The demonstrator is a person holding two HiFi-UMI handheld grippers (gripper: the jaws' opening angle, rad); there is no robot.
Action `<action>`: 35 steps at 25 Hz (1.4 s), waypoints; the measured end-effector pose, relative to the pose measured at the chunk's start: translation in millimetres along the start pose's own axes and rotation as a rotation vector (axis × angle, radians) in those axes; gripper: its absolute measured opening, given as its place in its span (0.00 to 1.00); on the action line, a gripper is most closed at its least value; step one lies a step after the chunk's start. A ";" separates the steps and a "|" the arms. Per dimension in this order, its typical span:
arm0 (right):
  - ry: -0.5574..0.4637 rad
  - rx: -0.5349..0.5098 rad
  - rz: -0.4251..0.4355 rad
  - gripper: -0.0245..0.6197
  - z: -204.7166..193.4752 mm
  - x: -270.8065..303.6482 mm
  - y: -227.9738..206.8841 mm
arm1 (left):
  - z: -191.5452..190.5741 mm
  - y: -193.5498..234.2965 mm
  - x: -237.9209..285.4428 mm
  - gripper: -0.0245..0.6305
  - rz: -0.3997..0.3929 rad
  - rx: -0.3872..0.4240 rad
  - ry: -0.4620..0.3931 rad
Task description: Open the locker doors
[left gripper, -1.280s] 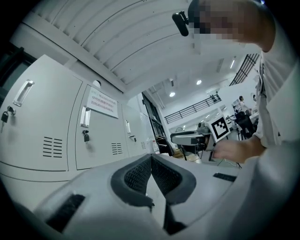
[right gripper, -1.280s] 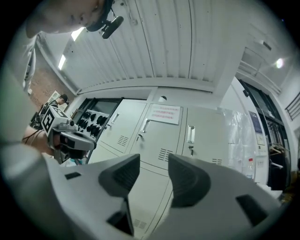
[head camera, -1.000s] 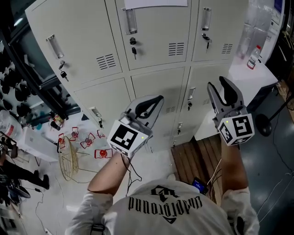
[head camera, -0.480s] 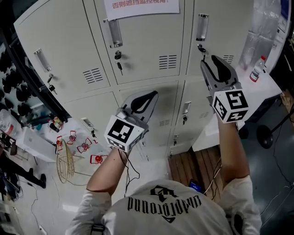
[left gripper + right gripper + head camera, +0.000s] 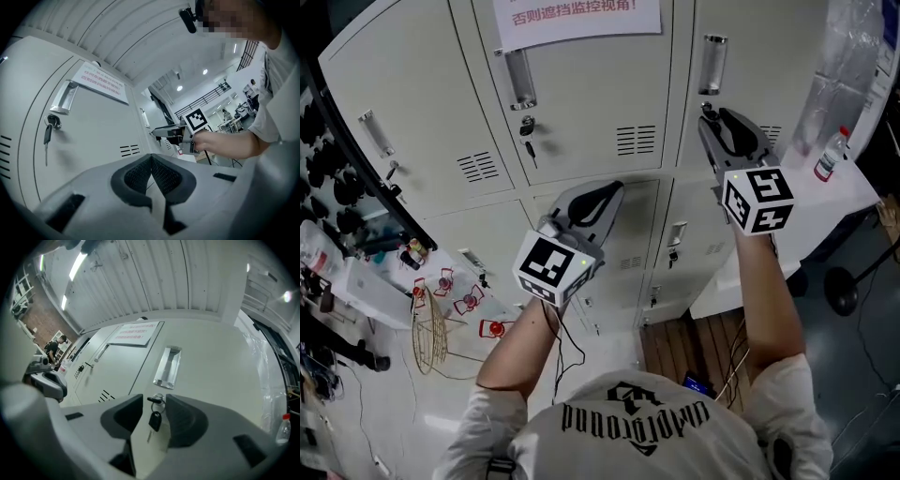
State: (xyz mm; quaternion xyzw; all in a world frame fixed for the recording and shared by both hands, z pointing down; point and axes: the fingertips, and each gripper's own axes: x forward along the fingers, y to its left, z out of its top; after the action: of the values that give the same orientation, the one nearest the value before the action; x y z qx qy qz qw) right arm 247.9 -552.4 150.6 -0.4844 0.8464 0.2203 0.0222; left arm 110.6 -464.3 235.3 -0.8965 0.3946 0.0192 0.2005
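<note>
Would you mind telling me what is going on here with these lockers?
A person stands at the closed lockers with a gripper in each hand. The right gripper is at the upper right door, its jaws closing around that door's key but not yet pinching it. The left gripper is shut and empty, held lower down.

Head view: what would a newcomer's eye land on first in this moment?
The right tool is up at the upper right locker door, jaws closing around its dangling key, not yet gripping. The left tool hovers shut and empty lower down, in front of the lower middle door. A notice with red print tops the upper middle door.
</note>
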 end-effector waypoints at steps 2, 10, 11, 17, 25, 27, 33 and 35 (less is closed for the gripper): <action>0.000 -0.003 0.000 0.24 -0.7 3.8 -0.9 | -2.3 -1.7 3.3 0.05 -0.002 -0.006 0.001; -0.011 -0.020 -0.018 0.19 2.0 -0.6 -3.6 | -5.1 -2.3 3.6 0.05 0.003 -0.014 0.003; -0.014 -0.020 -0.019 0.19 2.9 -2.7 -3.3 | -5.2 -2.0 2.8 0.05 0.004 -0.017 0.002; -0.020 -0.015 -0.011 0.19 8.3 -20.2 -2.0 | -1.0 -7.0 1.1 0.05 -0.004 -0.022 -0.006; -0.025 -0.019 -0.010 0.20 18.0 -59.9 -6.0 | 8.9 -20.8 6.8 0.05 -0.037 -0.020 -0.024; -0.028 -0.015 -0.008 0.20 21.0 -71.3 -8.8 | 10.9 -26.1 11.4 0.05 -0.052 -0.021 -0.028; -0.034 0.014 -0.001 0.21 26.0 -108.7 -21.6 | 17.1 -43.5 26.4 0.05 -0.097 -0.025 -0.046; -0.035 0.021 0.001 0.21 27.4 -120.8 -27.0 | 19.3 -49.3 31.4 0.05 -0.111 -0.025 -0.052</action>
State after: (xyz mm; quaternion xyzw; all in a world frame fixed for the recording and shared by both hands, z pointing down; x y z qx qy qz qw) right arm 329.4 -455.5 146.7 -0.4797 0.8484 0.2197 0.0422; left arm 169.8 -449.1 228.5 -0.9187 0.3385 0.0363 0.2003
